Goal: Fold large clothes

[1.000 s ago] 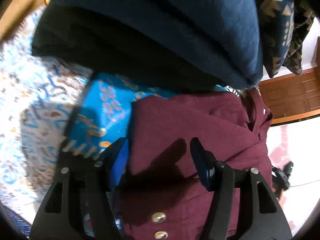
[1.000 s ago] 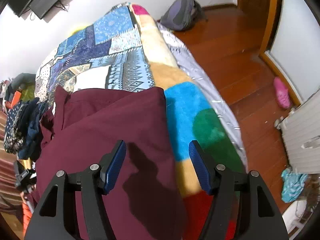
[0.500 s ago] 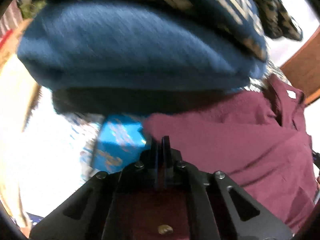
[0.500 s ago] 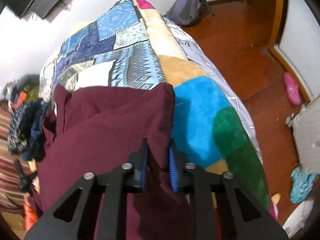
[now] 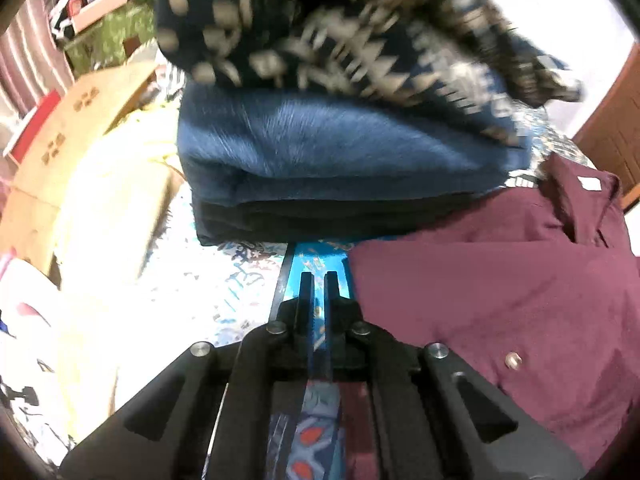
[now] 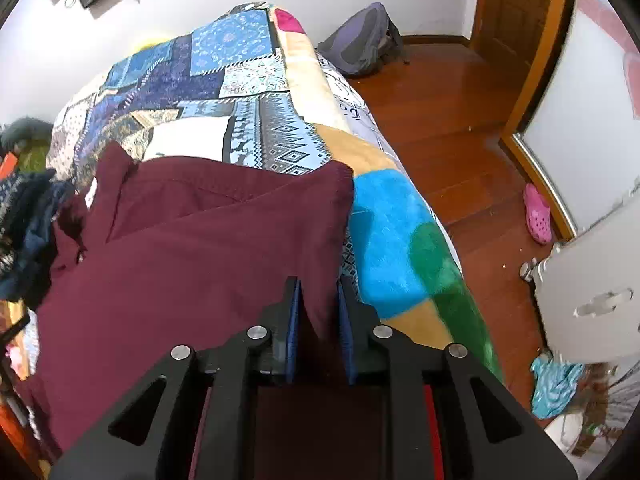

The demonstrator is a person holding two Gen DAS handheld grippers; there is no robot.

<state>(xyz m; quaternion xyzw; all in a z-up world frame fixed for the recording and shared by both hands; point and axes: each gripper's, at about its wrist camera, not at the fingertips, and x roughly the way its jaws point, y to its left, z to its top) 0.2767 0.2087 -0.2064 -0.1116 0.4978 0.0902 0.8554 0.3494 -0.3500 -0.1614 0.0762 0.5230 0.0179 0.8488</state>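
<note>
Fold only begun. Maroon shirt (image 6: 180, 248) spread on quilt (image 6: 240, 80), buttoned, collar (image 5: 576, 200) beside clothes stack (image 5: 340, 160). Right gripper (image 6: 318, 300) pinching shirt edge, jaws just easing apart. Left gripper (image 5: 319, 292) pressed together, apparently empty. Folding over and stacking remain.

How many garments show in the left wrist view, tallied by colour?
maroon shirt: 1
plain blue folded garment: 1
black folded garment: 1
navy patterned garment: 1
Total: 4

Maroon buttoned shirt (image 6: 180, 248), rumpled, spread on patchwork bed
</note>
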